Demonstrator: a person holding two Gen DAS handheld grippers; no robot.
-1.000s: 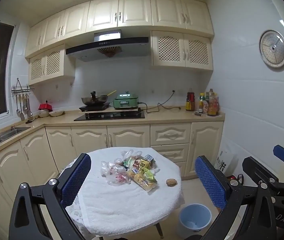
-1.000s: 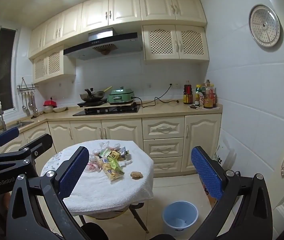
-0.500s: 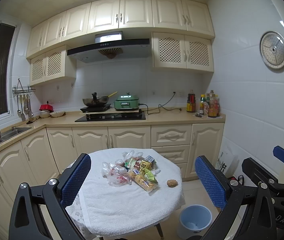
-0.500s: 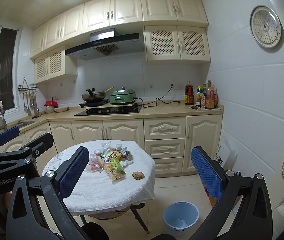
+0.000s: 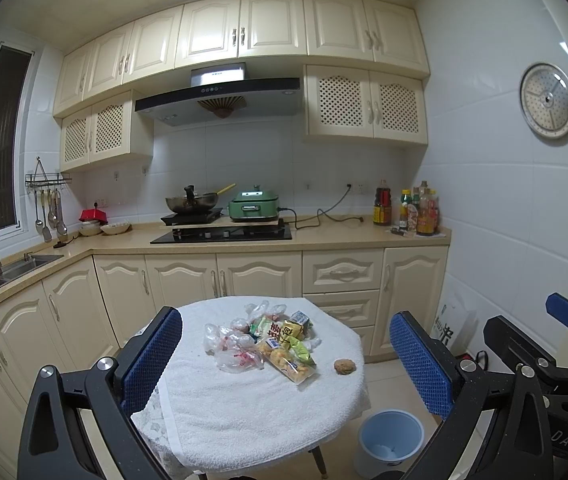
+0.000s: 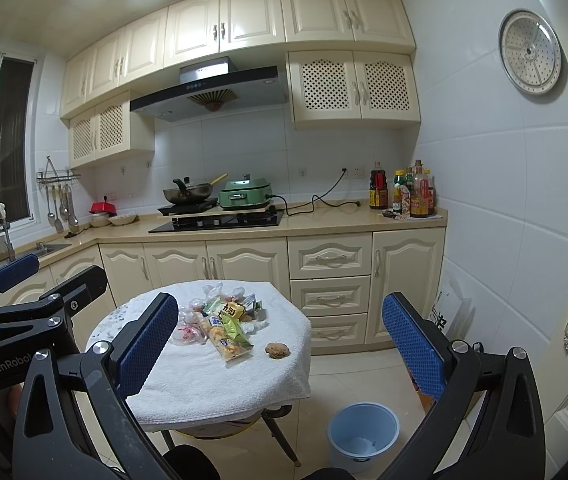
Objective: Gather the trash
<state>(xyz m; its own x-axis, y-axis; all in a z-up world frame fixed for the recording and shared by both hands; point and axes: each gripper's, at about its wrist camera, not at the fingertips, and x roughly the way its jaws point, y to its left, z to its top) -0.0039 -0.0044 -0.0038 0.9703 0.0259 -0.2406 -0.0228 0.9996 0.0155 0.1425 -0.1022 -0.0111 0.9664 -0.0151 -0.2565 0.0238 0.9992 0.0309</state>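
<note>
Crinkly wrapper pile [image 5: 267, 340] beyond both gaping tongs [image 5: 286, 364].

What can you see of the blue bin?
The bin is a small round pail, pale blue, smooth like plastic, with no lid. It stands upright on the tiled floor, beside the table on its right and apart from the table leg. Its mouth is open; inside, something whitish lies at the bottom, too unclear to name. Neither gripper touches it; both are held open, far above it.
</note>
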